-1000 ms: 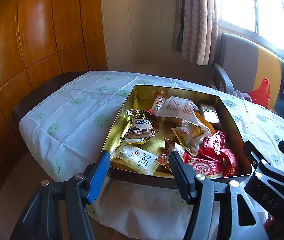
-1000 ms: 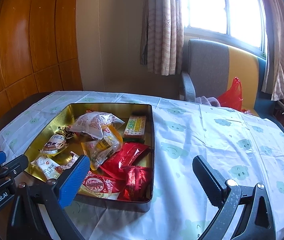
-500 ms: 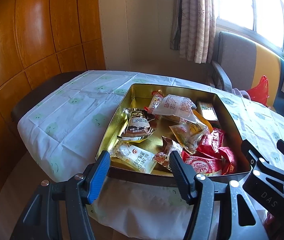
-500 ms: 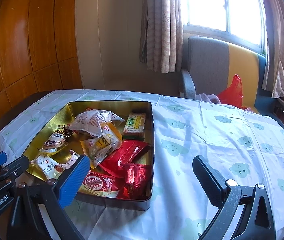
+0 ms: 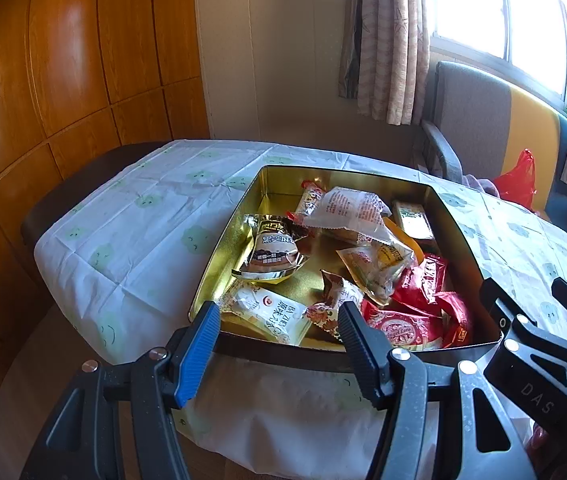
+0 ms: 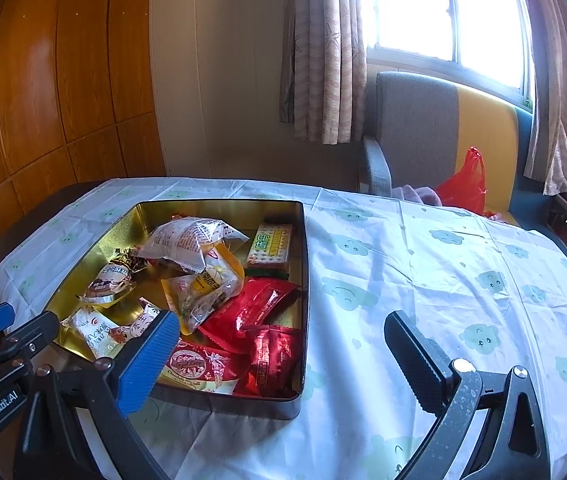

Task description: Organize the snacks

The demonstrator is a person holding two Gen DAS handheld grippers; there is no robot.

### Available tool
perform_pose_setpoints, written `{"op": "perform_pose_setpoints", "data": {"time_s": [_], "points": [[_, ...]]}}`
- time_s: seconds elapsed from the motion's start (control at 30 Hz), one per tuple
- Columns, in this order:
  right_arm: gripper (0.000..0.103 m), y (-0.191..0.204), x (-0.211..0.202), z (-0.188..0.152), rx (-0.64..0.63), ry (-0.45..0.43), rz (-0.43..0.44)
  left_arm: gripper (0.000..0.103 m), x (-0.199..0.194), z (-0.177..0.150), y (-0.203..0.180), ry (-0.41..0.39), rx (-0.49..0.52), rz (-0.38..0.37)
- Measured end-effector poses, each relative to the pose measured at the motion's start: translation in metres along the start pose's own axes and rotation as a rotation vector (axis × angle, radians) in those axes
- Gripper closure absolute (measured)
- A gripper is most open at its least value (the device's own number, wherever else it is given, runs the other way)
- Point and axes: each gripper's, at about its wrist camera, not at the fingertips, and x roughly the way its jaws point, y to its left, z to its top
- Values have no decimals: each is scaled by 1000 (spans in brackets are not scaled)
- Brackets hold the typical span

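Observation:
A gold tin box (image 5: 223, 248) (image 6: 304, 280) holds several wrapped snacks: red packets (image 6: 251, 312), a white pack (image 5: 271, 316), a silver cake pack (image 5: 273, 256), a clear bag (image 6: 191, 240) and a green-and-white bar (image 6: 270, 245). My left gripper (image 5: 277, 320) hovers open just before the box's near rim, nothing between its fingers. My right gripper (image 6: 279, 336) stands open over the box's near right corner, holding nothing. The left gripper also shows at the left edge of the right wrist view.
The box sits on a table under a white cloth (image 6: 423, 280) with green cloud faces. Behind stand a grey-and-yellow armchair (image 6: 423, 132) with a red plastic bag (image 6: 465, 184), a curtain and a window. Wooden panels (image 5: 63, 60) line the left wall.

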Motion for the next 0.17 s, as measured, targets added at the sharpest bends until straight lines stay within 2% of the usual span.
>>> {"op": "perform_pose_setpoints", "data": {"time_s": [0.17], "points": [[0,-2,-1,1,4,-3,-3,41,4,-1,-1,27,-4,-36]]}}
